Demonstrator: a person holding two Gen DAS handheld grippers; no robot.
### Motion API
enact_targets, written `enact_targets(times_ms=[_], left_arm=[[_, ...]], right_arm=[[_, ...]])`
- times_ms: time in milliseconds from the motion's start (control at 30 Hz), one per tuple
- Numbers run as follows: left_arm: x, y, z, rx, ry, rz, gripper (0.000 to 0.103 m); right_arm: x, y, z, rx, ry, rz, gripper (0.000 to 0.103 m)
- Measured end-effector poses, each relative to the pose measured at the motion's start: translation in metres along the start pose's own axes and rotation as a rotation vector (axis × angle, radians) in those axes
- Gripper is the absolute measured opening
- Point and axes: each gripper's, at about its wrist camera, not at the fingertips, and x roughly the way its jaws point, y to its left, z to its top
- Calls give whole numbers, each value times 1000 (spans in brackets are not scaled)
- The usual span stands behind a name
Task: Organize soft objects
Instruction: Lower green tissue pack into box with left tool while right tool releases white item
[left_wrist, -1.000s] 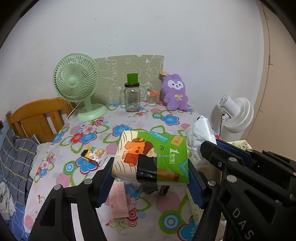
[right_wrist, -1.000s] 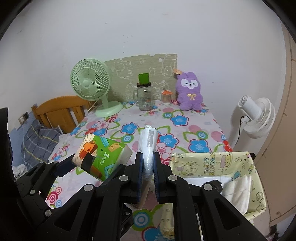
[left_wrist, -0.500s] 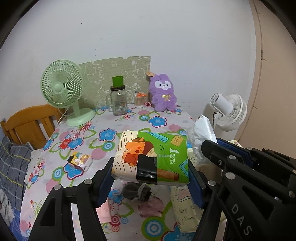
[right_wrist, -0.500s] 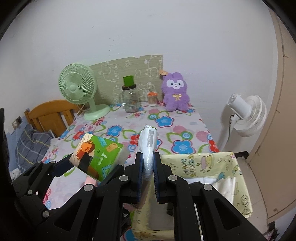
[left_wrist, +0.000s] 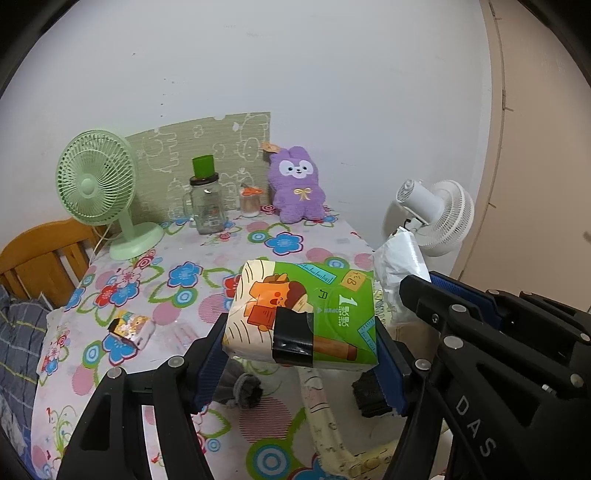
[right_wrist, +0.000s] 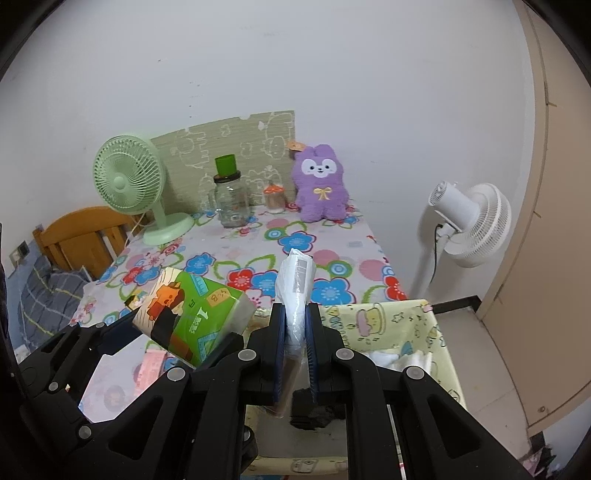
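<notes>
Sizing things up, big to small:
fabric bin (right_wrist: 424, 325): yellow printed cloth walls, at 4 o'clock of right wrist view, off the table's (right_wrist: 343, 236) near edge; floppy, prob. sags if pushed; white soft stuff already inside.
tissue pack (left_wrist: 303, 317): green-printed soft pack w/ black tape patch; held in air over table's near edge, centre of left view; light, squashy, film wrap likely slick; best held across the short sides, as now; too hard a squeeze would dent it.
white bag (right_wrist: 295, 291): crinkly plastic pouch, upright, centre of right view, above the bin's near-left corner; v. light, limp, slippery; pinch low on the bunched part.
left gripper (left_wrist: 301, 354): clamped on tissue pack, pads on both ends.
right gripper (right_wrist: 295, 339): squeezed tight on white bag.
grey sock (left_wrist: 240, 384): on table below the pack, 6 o'clock; limp; grab mid-bundle.
snack packet (left_wrist: 129, 328): 9 o'clock, flat on cloth; light.
</notes>
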Motion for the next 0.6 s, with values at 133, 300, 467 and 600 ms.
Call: enact_targets(times_ms=[133,300,467,600], left_arm=[[6,-9,0,12,8,-17,72],[13,-21,0,26,21,-43,72],[19,-33,-1,42,33,-65,72],[26,-41,-2,53,48,-81,72]], right_arm=[[2,-9,-2,13,4,-16,14],[5,-23,-5,31,13,-41,14],[8,-36,-7,50,25,-66,14],[12,-44,-10,63,37,-81,14]])
